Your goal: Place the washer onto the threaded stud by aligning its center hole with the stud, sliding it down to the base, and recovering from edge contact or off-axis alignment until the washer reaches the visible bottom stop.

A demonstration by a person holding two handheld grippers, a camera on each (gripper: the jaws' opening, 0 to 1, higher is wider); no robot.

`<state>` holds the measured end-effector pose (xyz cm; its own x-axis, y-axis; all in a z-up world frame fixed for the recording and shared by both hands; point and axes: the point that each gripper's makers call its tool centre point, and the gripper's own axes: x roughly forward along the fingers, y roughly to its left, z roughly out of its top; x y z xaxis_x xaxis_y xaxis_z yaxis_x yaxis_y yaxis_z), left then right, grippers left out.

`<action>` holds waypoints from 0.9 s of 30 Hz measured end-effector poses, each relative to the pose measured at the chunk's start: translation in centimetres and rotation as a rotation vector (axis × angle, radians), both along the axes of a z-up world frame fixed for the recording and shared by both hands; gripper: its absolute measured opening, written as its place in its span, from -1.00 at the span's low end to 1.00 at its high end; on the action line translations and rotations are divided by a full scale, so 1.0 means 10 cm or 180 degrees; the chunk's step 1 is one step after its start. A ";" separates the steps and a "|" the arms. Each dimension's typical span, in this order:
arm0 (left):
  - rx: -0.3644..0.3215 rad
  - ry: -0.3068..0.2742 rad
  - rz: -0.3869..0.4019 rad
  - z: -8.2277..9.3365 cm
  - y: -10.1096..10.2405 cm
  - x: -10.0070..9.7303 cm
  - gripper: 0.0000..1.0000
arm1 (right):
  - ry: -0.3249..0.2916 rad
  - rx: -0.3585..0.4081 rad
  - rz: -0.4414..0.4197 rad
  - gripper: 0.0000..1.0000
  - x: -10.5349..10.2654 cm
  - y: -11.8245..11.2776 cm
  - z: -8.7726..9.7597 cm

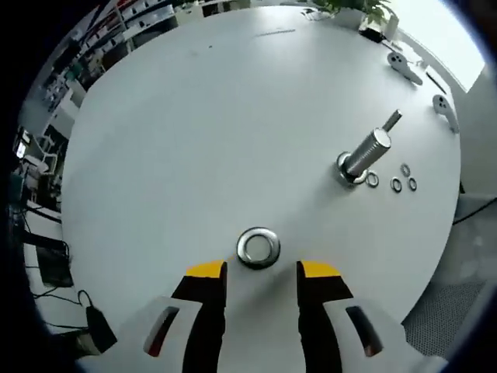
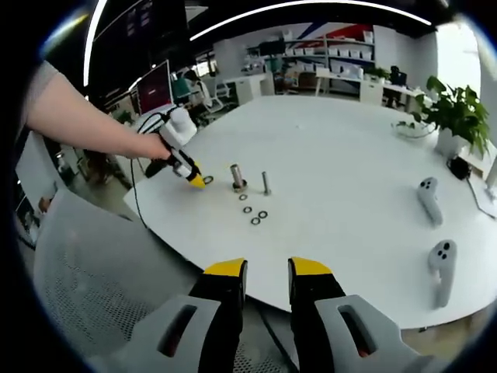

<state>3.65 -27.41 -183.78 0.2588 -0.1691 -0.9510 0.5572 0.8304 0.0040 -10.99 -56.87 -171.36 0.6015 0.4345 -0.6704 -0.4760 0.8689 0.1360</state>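
Observation:
A large steel washer lies flat on the white table, just ahead of my open left gripper, whose yellow-tipped jaws stand either side of it without touching. Farther right a thick metal sleeve stands on a base washer, and the thin threaded stud pokes out behind it. In the right gripper view the sleeve and the stud stand side by side, with the left gripper held by a hand beside the washer. My right gripper hangs open off the table's near edge, holding nothing.
Several small washers lie beside the sleeve, and the same small washers lie in front of the stud. Two white controllers rest at the table's right side. A potted plant stands at the far right. A mesh chair is below left.

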 end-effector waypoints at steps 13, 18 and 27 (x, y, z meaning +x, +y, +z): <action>0.0125 0.0163 -0.0244 0.06 -0.08 0.04 -0.37 | 0.0037 -0.0034 -0.0021 -0.52 -0.01 -0.02 -0.02; 0.0139 0.0202 -0.0308 0.02 -0.08 0.06 -0.46 | 0.0029 -0.0033 -0.0018 -0.52 -0.01 -0.02 -0.02; 0.0292 0.0379 -0.0483 -0.02 -0.07 0.05 -0.56 | 0.0011 -0.0026 -0.0007 -0.52 -0.01 -0.01 -0.02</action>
<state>4.16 -28.11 -183.97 0.1219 -0.1088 -0.9866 0.6767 0.7362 0.0025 -11.07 -56.97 -171.52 0.6001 0.4277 -0.6760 -0.4735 0.8710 0.1307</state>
